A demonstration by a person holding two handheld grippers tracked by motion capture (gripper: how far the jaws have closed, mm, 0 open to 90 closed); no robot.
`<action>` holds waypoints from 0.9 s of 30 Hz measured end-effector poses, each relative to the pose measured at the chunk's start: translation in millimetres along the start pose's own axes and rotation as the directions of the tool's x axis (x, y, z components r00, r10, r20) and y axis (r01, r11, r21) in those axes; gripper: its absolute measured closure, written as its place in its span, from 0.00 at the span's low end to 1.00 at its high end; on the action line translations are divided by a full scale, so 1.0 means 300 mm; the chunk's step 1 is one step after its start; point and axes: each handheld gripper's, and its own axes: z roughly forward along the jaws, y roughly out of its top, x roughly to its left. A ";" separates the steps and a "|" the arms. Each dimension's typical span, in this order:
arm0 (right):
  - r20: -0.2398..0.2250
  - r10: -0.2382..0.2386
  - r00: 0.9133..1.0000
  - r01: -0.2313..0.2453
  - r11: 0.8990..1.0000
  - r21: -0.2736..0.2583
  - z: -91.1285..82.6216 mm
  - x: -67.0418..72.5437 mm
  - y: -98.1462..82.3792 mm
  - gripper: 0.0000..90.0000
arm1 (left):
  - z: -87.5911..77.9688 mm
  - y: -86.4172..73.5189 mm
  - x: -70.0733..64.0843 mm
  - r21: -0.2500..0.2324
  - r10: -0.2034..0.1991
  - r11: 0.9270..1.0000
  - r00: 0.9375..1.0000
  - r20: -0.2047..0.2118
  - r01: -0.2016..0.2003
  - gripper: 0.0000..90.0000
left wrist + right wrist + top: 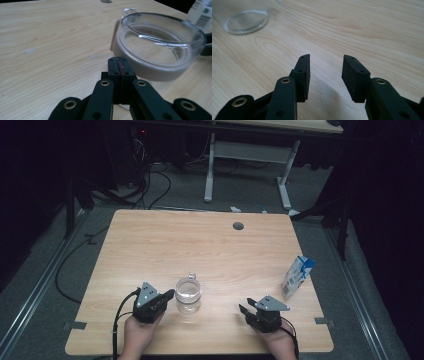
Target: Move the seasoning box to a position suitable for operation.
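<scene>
Two tongs flanking glass jar (188,295): your left tongs (169,295) sitting clenched beside it, right tongs (246,306) released, well apart; jar base cropped in left gripper view.

In the left gripper view the glass jar (160,45) is looking soft and blurry up close, and the carton (201,12) behind it is getting chopped off by the top right corner, print too fuzzy to read. In the right gripper view the jar's base (244,21) is running off the top left edge. From above, the carton's (298,276) lettering is coming out way too tiny.
</scene>
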 end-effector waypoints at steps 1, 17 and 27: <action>0.000 0.000 1.000 0.000 1.000 0.000 0.000 0.000 0.000 0.65 | 0.000 0.000 0.000 0.000 0.000 1.000 1.000 0.000 0.000 1.00; 0.002 0.003 1.000 -0.003 1.000 -0.001 0.001 -0.005 0.000 0.68 | 0.034 0.018 -0.008 -0.019 0.009 1.000 0.999 -0.047 -0.010 1.00; 0.002 0.002 1.000 -0.002 1.000 -0.007 -0.004 -0.005 0.005 0.70 | 0.021 0.008 -0.036 -0.016 0.008 1.000 1.000 -0.020 -0.009 1.00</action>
